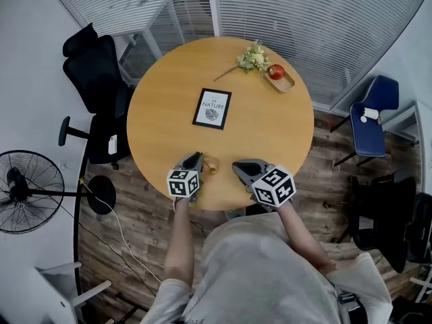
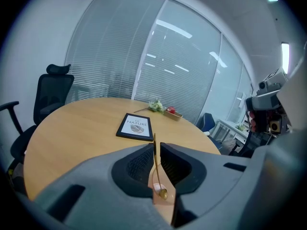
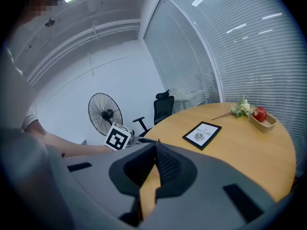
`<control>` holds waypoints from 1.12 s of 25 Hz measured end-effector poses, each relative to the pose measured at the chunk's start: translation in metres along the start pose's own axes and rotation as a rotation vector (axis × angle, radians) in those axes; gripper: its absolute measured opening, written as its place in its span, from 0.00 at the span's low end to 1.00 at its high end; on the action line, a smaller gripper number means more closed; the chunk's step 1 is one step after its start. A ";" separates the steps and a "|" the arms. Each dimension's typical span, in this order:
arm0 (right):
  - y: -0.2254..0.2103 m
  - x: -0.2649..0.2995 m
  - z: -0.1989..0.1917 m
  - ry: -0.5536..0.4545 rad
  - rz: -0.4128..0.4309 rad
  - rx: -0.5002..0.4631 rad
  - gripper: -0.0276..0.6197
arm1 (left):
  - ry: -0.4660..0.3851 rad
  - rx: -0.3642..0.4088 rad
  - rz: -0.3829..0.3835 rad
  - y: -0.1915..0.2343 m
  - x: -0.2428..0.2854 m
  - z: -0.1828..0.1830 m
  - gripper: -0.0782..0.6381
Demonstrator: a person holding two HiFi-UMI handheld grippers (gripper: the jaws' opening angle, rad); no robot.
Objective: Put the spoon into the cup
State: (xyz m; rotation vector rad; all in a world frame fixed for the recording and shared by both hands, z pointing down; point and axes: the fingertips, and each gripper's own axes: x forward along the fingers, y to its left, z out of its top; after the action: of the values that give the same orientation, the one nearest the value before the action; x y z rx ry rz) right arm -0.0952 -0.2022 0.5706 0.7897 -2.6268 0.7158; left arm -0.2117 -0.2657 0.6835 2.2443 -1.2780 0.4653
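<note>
Evidently left gripper [image 2: 154, 146] clamps spoon [image 2: 154, 162] upright, maybe above cup [image 1: 212, 166], right gripper [image 3: 156, 146] closed.

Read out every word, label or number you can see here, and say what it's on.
"DE NATURE": on the black-framed print lying on the round table, above a leaf drawing; the small top word is less certain.
Marker cubes: black-and-white square patterns only, no letters.
Nothing else is readable.

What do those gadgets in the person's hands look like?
Two grey plastic tools: the left gripper and the right gripper. Each has two moulded jaws with ribbed inner faces and a white cube printed with black square markers. No cables show. The person wears a light grey short-sleeved T-shirt.
</note>
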 end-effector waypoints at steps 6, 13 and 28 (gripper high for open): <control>0.002 0.003 -0.001 -0.004 0.007 0.002 0.04 | -0.008 -0.012 0.022 0.006 -0.007 0.001 0.22; 0.011 0.009 -0.003 0.002 0.029 -0.001 0.04 | -0.049 -0.014 0.065 0.010 -0.028 0.011 0.22; 0.012 0.029 -0.021 0.016 0.011 0.011 0.04 | -0.200 -0.096 0.171 -0.018 -0.107 0.021 0.22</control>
State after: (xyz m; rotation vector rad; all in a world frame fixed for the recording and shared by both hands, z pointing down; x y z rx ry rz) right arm -0.1225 -0.1951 0.5959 0.7702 -2.6175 0.7367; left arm -0.2489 -0.1964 0.6059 2.1538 -1.5677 0.2380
